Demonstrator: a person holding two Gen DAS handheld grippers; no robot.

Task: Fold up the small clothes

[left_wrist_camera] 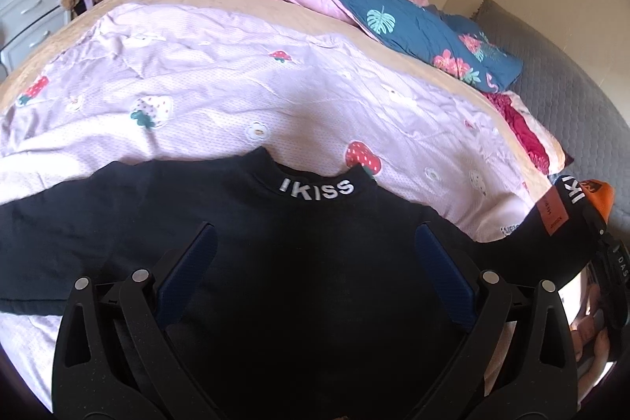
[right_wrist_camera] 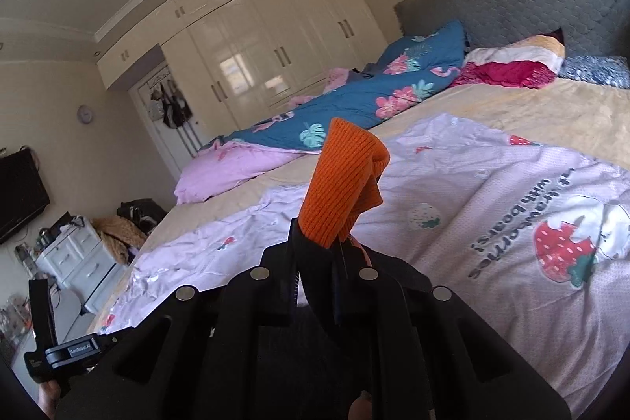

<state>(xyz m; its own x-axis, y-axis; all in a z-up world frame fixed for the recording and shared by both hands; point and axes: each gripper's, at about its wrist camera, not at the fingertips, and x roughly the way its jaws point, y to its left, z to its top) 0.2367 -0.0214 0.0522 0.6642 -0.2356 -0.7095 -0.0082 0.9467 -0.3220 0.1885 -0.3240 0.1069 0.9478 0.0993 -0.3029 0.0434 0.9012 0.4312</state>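
Black sweater [left_wrist_camera: 165, 207] lies flat on the lilac sheet [left_wrist_camera: 220, 85], its orange cuff [right_wrist_camera: 342, 180] pinched in the right gripper [right_wrist_camera: 334, 247] while the left gripper [left_wrist_camera: 315, 254] hovers spread above it, so the sleeve should probably be carried inward, kept taut and level.

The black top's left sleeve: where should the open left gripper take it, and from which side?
Grip the left sleeve of the black top near its outer end, coming down from above with the left gripper: it lies flat on the pink sheet.
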